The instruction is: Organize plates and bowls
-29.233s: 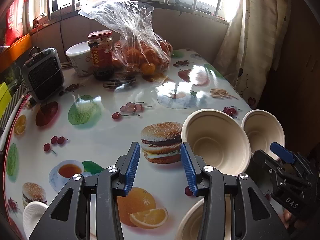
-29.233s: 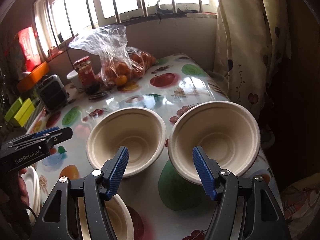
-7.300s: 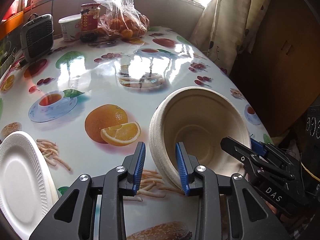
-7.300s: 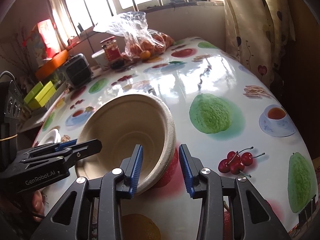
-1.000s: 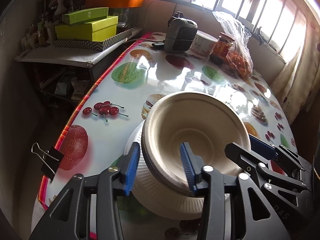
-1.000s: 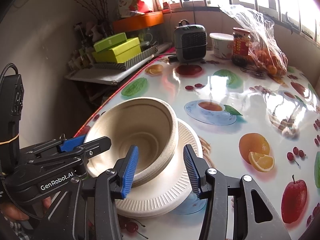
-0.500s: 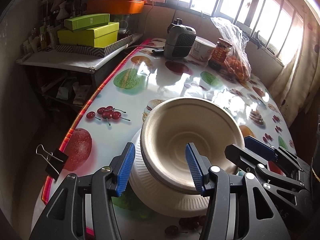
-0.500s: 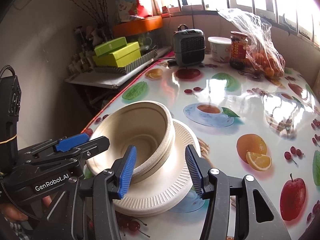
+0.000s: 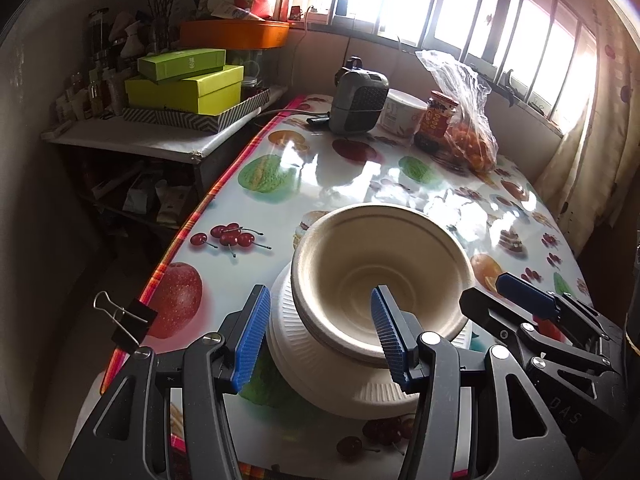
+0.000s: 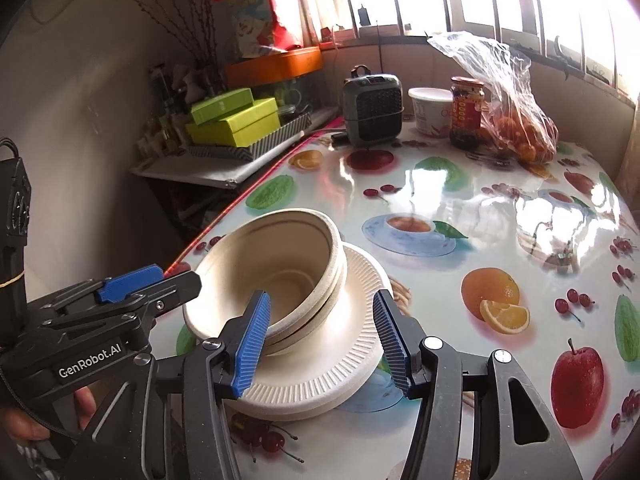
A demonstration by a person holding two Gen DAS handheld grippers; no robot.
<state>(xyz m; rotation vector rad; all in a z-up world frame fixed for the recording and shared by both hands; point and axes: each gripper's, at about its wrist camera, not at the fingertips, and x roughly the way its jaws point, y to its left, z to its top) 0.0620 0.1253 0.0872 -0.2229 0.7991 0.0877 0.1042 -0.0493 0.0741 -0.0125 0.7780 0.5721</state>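
Nested bowls [image 9: 380, 280] sit on stacked plates [image 10: 320, 376] near tabletop [image 10: 500, 216] edge. Left gripper [image 9: 318, 332] spread, straddling near rim untouching. Right gripper [image 10: 320, 334] opening, rim between, unpressed. Binder clip [image 9: 128, 322] alongside.

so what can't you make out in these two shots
- Left wrist view: near rim of the bowls, covered by the left hand-held gripper.
- Either view: how many plates are stacked; edges merge.
- Right wrist view: jar label, too small.
- Left wrist view: window, washed out by glare.
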